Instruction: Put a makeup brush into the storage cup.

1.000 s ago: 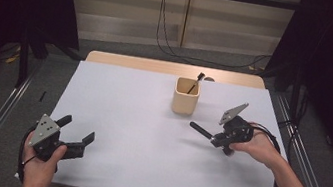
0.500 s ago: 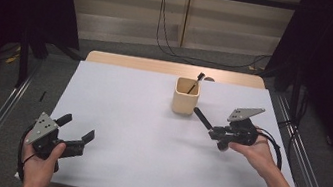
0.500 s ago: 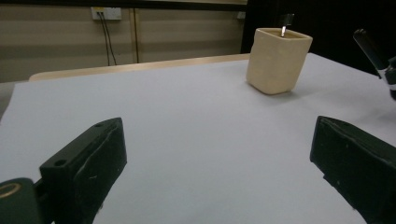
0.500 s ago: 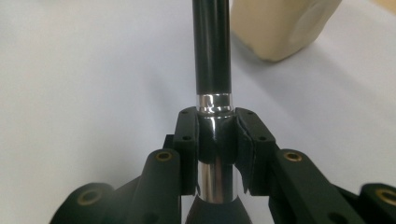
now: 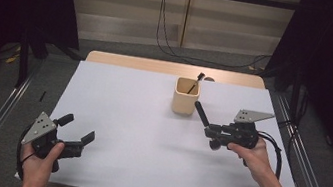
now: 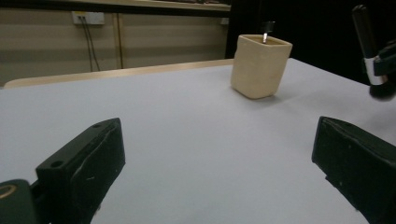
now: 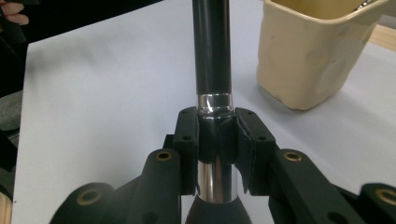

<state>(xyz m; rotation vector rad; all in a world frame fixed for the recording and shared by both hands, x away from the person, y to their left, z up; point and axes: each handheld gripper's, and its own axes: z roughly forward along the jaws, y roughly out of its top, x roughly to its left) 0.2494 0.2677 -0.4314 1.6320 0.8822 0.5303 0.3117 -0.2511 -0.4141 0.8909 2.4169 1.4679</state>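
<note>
A: Quick pass. Your right gripper [image 5: 213,129] is clamped on a black cylindrical tool with a silver metal band [image 7: 212,56]. In the right gripper view the pads squeeze the stem right at the band.

B: Where's the tool itself?

A: Off the table, in your right hand [image 5: 252,155]. In the high view it slants up and away toward the beige squarish plastic cup [image 5: 186,96], its tip just beside the cup's near right corner. Can't tell if it touches.

B: Inside the cup?

A: No, outside it. The cup stands upright on the white table cover [image 5: 137,134], toward the far edge. A thin dark stick with a silver part [image 5: 194,83] leans in it, poking out at the far right corner.

B: Your left side?

A: Your left gripper [image 5: 78,132] has its jaws apart, nothing between them. The left gripper view shows bare white cover between the two black pads [image 6: 88,163]. It sits low at the near left corner, in your left hand [image 5: 39,167], well apart from the cup.

B: Anything else?

A: A grey three-cornered plate tops each gripper; a cable loops from the right one.
</note>
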